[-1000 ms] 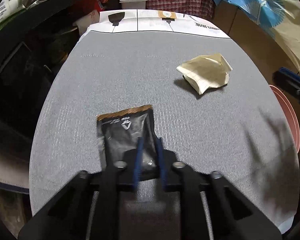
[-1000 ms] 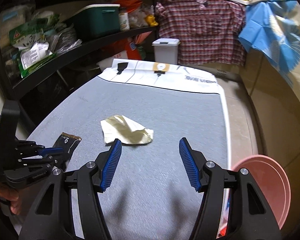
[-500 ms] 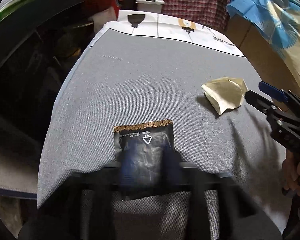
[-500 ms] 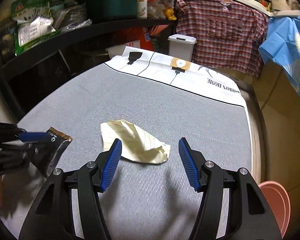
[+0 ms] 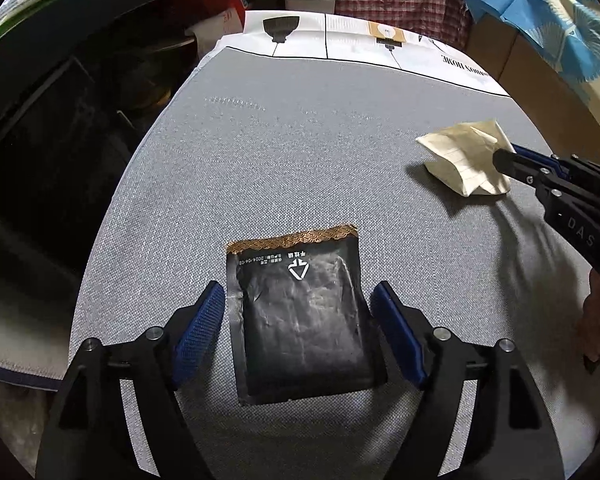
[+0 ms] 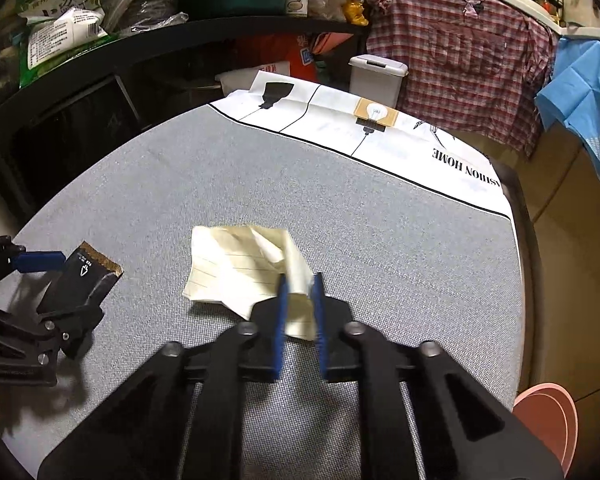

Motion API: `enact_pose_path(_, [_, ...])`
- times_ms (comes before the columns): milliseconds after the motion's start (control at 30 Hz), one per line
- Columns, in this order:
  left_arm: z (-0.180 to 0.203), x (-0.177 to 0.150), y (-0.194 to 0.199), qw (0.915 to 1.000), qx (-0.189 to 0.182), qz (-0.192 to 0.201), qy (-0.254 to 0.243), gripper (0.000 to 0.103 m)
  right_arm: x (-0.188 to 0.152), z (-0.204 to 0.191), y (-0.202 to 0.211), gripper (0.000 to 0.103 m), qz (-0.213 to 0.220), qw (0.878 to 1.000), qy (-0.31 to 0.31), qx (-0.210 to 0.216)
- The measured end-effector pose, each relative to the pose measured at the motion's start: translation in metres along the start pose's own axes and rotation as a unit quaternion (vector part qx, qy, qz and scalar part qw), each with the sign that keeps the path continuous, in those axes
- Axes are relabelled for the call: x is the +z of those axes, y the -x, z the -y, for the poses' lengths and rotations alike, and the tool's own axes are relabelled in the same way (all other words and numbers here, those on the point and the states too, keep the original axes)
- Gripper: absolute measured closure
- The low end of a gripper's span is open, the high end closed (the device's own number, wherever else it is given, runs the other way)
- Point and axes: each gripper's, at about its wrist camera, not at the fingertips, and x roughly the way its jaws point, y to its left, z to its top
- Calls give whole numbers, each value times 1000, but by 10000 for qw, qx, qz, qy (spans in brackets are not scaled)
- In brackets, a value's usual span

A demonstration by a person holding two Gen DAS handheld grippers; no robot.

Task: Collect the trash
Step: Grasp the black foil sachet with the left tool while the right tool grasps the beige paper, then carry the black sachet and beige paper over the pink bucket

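Note:
A black foil wrapper (image 5: 300,312) with a gold torn edge lies flat on the grey table (image 5: 300,152). My left gripper (image 5: 298,304) is open, its blue fingers on either side of the wrapper. The wrapper also shows at the left of the right wrist view (image 6: 86,278). A crumpled sheet of cream lined paper (image 6: 244,264) lies mid-table. My right gripper (image 6: 299,284) is shut on the paper's near right corner. In the left wrist view the paper (image 5: 460,156) sits at the right with the right gripper's tips on it.
A pink bin (image 6: 548,420) stands below the table's right edge. A white printed sheet (image 6: 340,120) covers the far end of the table. A small white lidded bin (image 6: 376,76), dark shelves with bags (image 6: 60,28) and a plaid shirt (image 6: 460,56) are behind.
My left gripper has opened and let go of the black wrapper, which now lies flat. My right gripper moved forward to the paper and shut on its corner.

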Motion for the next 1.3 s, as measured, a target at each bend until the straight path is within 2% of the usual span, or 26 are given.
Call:
enact_pose_path(100, [-2,2,1,10000,-53,59,-9,43,1,0,4,100,37,10000,11,33])
enact_pose_path(433, [-6,2,6,9997,-237,109,-40,62,3,4,24,102,178,9997,-130,99])
enact_pose_path(600, [-1,1,9,9995,-179,182,-191,71,0,7,33,102,187,9997,-161,59])
enact_pose_path(800, [0,1,13,9993,-149,241,-230,75,-3,9,48,102,249,9996,-162,4])
enact_pose_path(1300, [12,4,61,9959,-269,817,-276,76,-19,17,104,102,437,9984,-221,-294])
